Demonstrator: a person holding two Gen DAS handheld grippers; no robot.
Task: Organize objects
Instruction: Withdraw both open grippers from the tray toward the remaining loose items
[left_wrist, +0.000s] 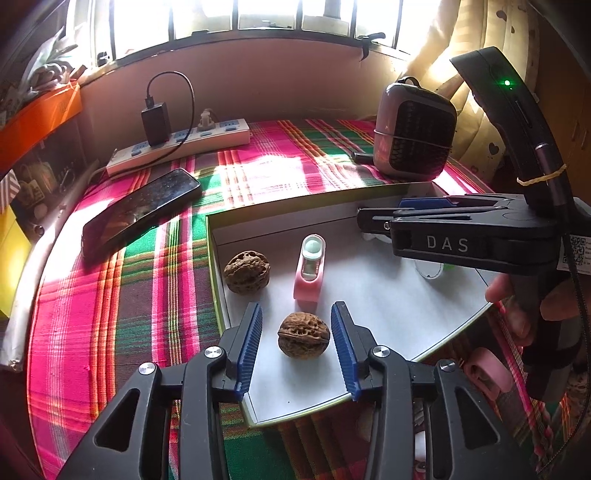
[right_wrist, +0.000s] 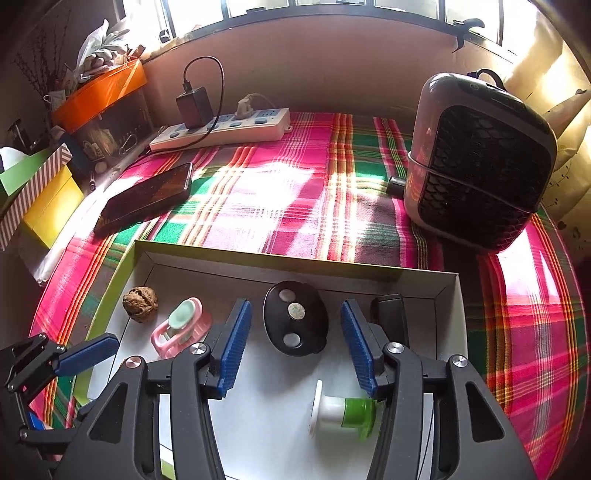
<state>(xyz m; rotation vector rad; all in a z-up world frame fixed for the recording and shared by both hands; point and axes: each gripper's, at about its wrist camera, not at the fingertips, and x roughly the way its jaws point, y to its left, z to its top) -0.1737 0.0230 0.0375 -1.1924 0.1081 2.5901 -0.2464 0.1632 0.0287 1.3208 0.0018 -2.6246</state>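
Note:
A shallow white box (left_wrist: 369, 291) with a green rim lies on the plaid cloth. In the left wrist view my left gripper (left_wrist: 297, 341) is open, its blue pads either side of a walnut (left_wrist: 303, 334) on the box floor. A second walnut (left_wrist: 246, 271) and a pink holder (left_wrist: 310, 267) lie farther in. My right gripper (right_wrist: 295, 345) is open above the box (right_wrist: 452, 295); a black oval disc (right_wrist: 295, 323) lies between its fingers. A white and green spool (right_wrist: 343, 411) lies beneath it. The walnut (right_wrist: 140, 304) and pink holder (right_wrist: 183, 325) sit left.
A phone (left_wrist: 140, 210) lies on the cloth left of the box. A power strip (left_wrist: 177, 146) with a charger sits at the back. A small heater (left_wrist: 413, 134) stands at the back right. Boxes (right_wrist: 40, 192) crowd the left edge. Another pink piece (left_wrist: 487, 373) lies outside the box.

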